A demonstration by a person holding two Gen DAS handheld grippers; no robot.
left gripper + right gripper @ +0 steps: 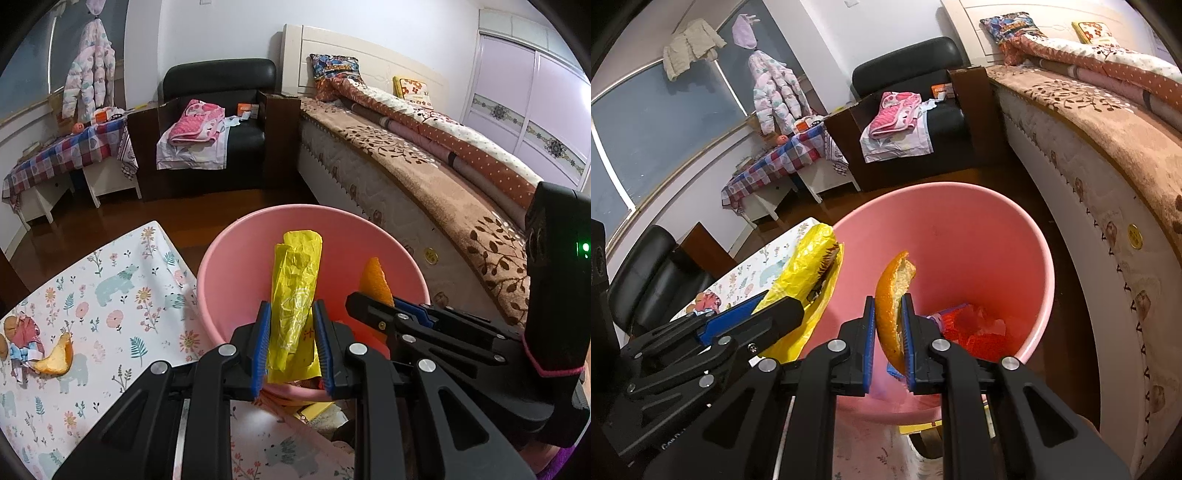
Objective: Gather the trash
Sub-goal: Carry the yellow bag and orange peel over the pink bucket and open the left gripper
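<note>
Trash is gripped over the pink bin [225, 258] on both sides; the left gripper [292, 332] is clenched on a crumpled yellow plastic bag [295, 288], its blue pads pressing the bag from either side, the bag standing upright above the bin's near rim; the right gripper [888, 332] is clenched on an orange peel [892, 291], held on edge between its pads with the white pith facing right, above the bin's open mouth; seen from the left wrist, that gripper [391, 301] sits just beside the left one, its peel [375, 280] poking up over the bin; seen from the right wrist, the left gripper [746, 314] and its yellow bag [809, 273] hang at the bin's left rim [1049, 280]; down inside the bin lies red crumpled wrapping [975, 328]; to the left of the bin stands the bench [122, 258] with a flowered, bear-print cloth, and on it lie another orange peel [55, 358] and, just beside it, a crumpled red and white wrapper [24, 339]; to the right of the bin runs a bed [424, 177] with a brown leaf-pattern cover; farther back, a black armchair [221, 77] carries a pink folded cloth [197, 122], and a low table with a checked cloth [62, 151] stands at the far left wall
</note>
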